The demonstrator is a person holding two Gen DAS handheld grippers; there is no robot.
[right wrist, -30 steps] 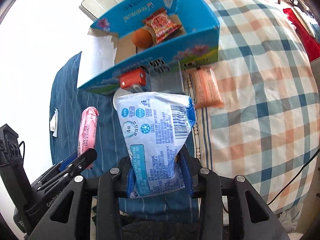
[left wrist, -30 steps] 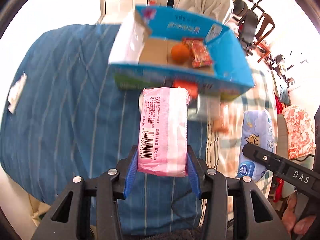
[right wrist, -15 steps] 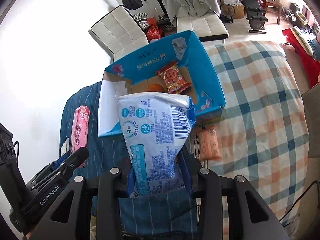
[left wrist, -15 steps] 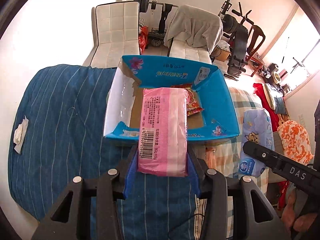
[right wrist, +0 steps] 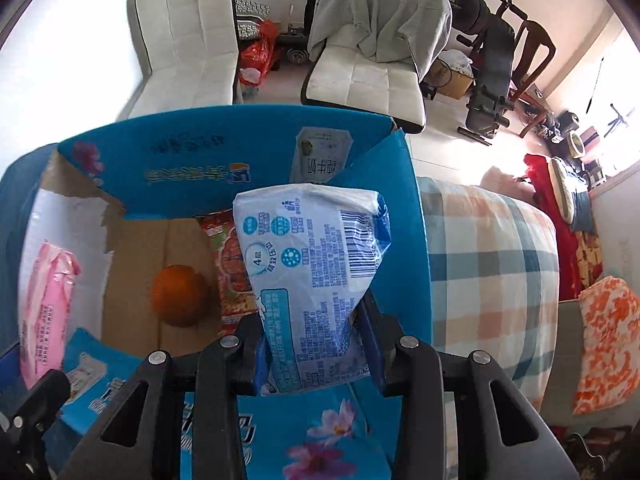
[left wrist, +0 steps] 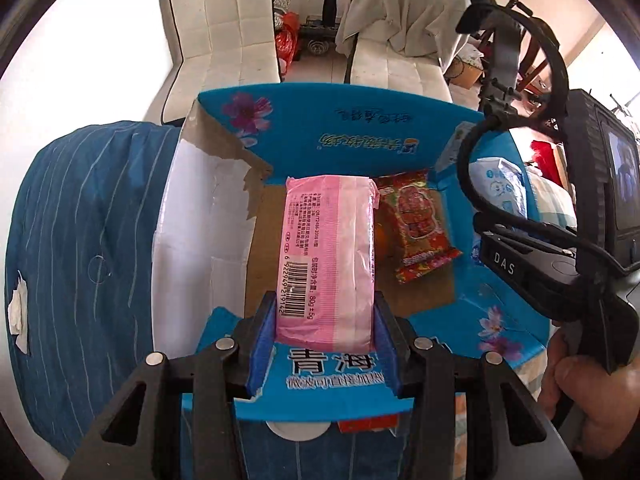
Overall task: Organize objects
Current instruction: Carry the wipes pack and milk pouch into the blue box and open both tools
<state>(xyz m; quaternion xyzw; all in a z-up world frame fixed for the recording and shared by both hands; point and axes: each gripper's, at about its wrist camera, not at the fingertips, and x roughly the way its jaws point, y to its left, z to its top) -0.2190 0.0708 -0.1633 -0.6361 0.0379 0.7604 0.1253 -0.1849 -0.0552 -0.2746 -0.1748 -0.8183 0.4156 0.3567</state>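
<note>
Left wrist view: my left gripper (left wrist: 325, 328) clamps the pink pack (left wrist: 328, 256) at its near end between both jaws, over the blue box's (left wrist: 360, 136) near wall.

Right wrist view: my right gripper (right wrist: 316, 344) grips the blue-white pack (right wrist: 316, 280) likewise, above the box's right side.

Both views: bright daylight, source at the right. Far right of the right-wrist view is blown out around the window (right wrist: 616, 128). Left margin also overexposed; wall (left wrist: 80, 60) reads near white in the left-wrist view. Strong fisheye bending: the box (left wrist: 320, 128) rim bows, dark vignette in all corners. Centre sharp, barcode on the pink pack (left wrist: 328, 256) legible. Orange (right wrist: 180, 296) slightly soft, with a soft shadow beneath it.
</note>
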